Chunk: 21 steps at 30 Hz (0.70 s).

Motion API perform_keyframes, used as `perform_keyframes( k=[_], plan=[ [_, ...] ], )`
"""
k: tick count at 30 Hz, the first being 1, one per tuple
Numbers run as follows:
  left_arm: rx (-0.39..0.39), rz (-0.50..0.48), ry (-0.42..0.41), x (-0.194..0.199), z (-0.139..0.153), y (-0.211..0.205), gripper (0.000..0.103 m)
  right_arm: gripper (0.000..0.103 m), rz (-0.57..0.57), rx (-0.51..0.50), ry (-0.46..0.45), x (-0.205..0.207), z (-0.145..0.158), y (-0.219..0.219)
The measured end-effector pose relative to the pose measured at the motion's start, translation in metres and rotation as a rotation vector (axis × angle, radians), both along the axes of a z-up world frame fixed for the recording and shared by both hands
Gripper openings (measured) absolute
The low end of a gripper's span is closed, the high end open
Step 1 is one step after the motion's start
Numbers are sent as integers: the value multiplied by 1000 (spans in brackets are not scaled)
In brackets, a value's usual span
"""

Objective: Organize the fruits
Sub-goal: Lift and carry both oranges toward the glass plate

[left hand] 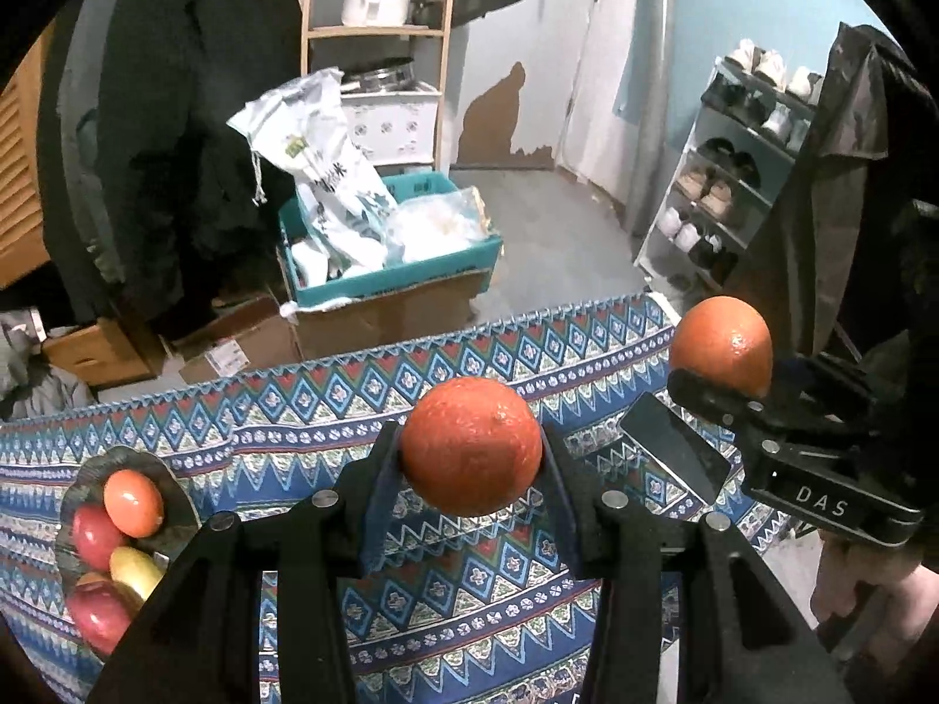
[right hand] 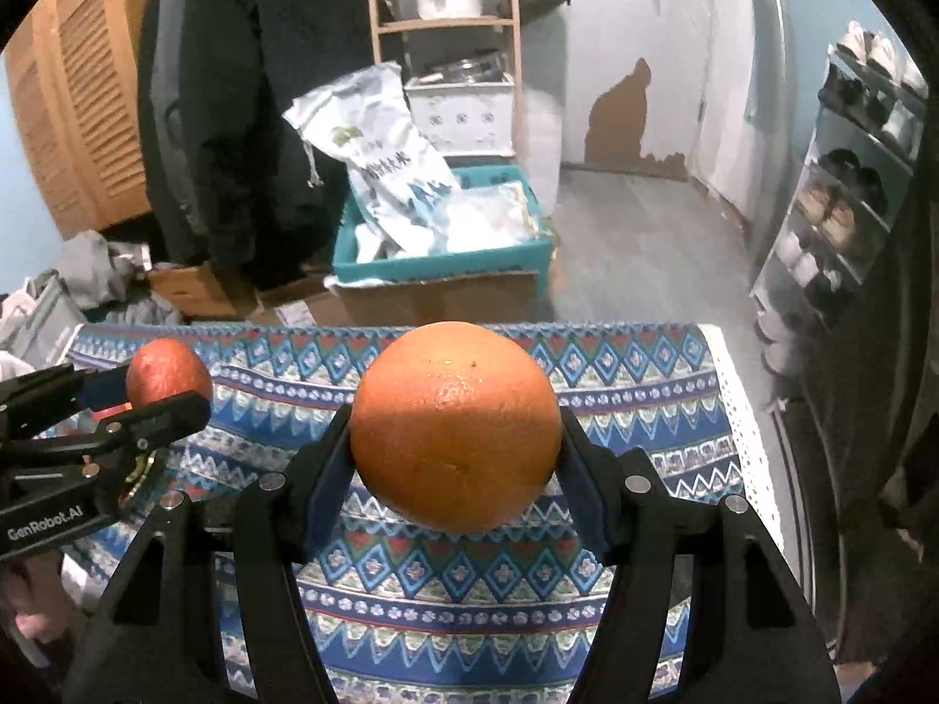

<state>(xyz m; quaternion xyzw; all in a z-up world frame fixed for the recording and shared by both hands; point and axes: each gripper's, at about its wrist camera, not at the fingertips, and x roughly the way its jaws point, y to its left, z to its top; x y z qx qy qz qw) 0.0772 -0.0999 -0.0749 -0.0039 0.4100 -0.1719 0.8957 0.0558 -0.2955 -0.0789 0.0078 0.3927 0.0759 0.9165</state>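
My left gripper (left hand: pixel 471 457) has its fingers clamped on a reddish orange (left hand: pixel 469 446), held above the surface (left hand: pixel 481 586); my right gripper (right hand: pixel 456 440) pinches a larger orange (right hand: pixel 455 425) likewise.

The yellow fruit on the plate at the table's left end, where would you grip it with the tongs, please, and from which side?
I would take the yellow fruit across its narrow middle, coming down from above. It looks elongated and lies wedged among red fruits on the plate, so a sideways approach would probably nudge its neighbours. Both tongs already hold oranges, so one must be set down first.
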Motion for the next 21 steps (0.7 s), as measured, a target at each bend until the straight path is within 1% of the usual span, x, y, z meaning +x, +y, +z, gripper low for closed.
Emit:
perform_keyframes(
  k=[8,21],
  plan=[
    [0,19,-48,-13,17,19,46,65,37,18,-43,-5,16,17],
    [-14,67,-86,-24,31,55,46,65,100,30,-83,-7,37,53]
  ],
)
